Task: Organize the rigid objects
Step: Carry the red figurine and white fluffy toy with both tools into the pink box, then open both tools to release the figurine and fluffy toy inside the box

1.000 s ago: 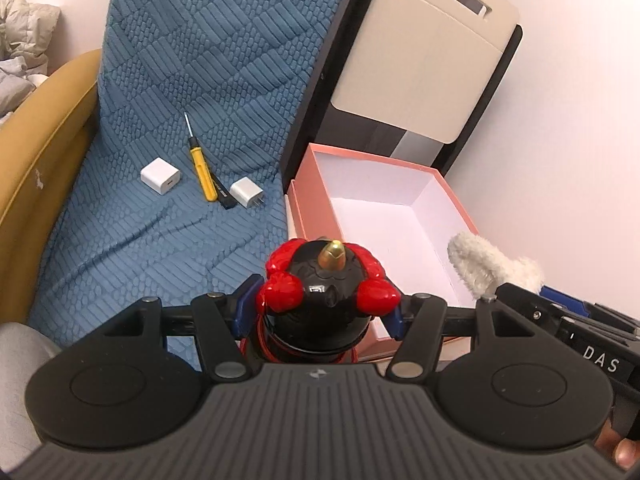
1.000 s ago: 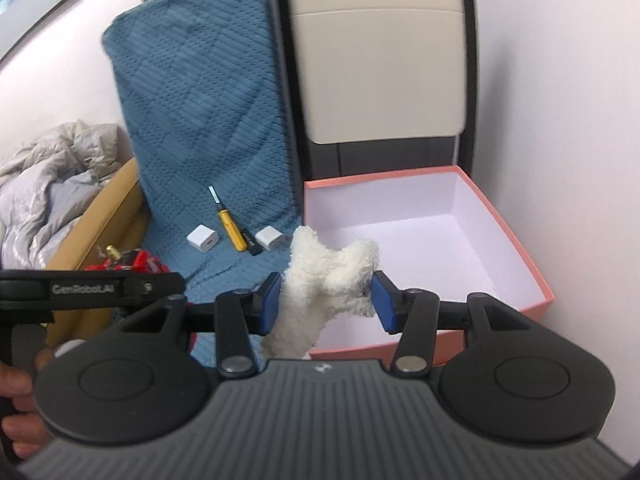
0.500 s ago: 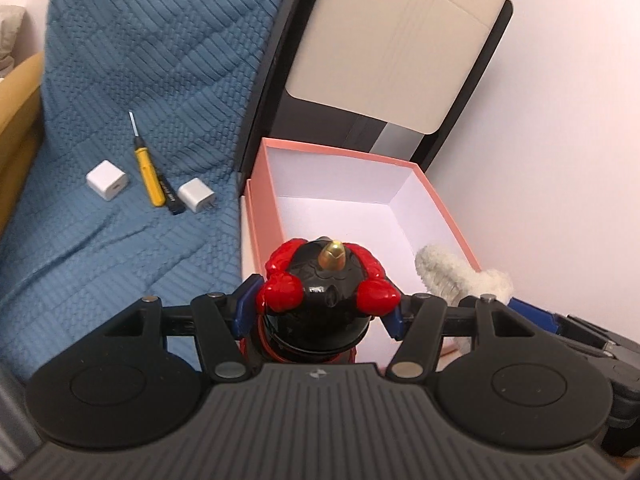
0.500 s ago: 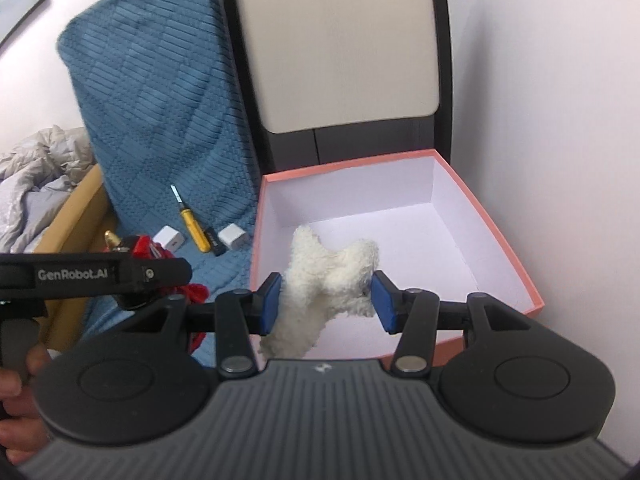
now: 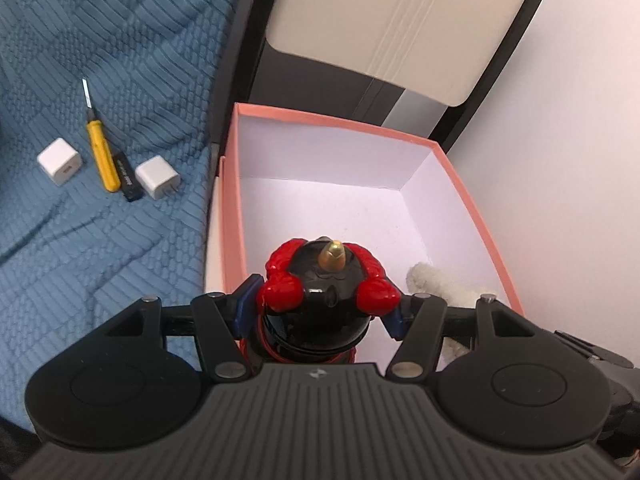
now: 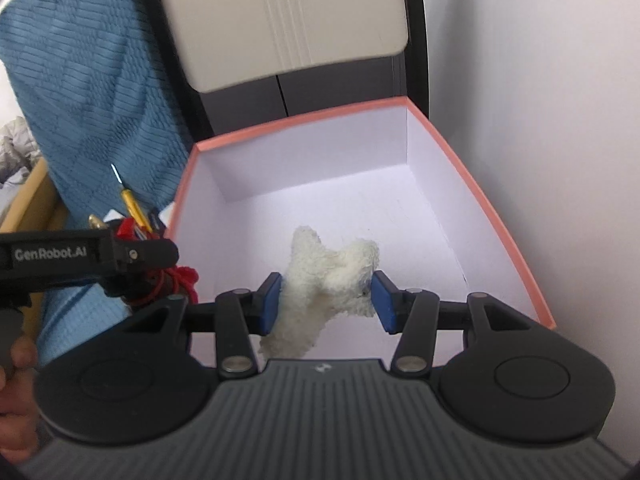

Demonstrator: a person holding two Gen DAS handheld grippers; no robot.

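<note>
My left gripper (image 5: pixel 320 308) is shut on a black and red toy figure (image 5: pixel 320 312) with a gold tip, held over the near left part of the pink box (image 5: pixel 460 172). My right gripper (image 6: pixel 326 300) is shut on a fluffy white plush toy (image 6: pixel 320 284) above the white inside of the same pink box (image 6: pixel 500 232). In the left wrist view the white plush toy (image 5: pixel 436 284) shows at the right. In the right wrist view the left gripper with the red toy figure (image 6: pixel 176 276) sits at the left, beside the box's left wall.
On the blue quilted cover (image 5: pixel 100 80) lie a yellow screwdriver (image 5: pixel 102 156), a black stick (image 5: pixel 128 180) and two white chargers (image 5: pixel 60 162) (image 5: pixel 158 176). A beige and black panel (image 5: pixel 380 28) stands behind the box. A white wall (image 5: pixel 580 120) is right of it.
Both grippers have moved forward and down, from in front of the box to over its inside, each still holding its toy. The box now fills more of both views.
</note>
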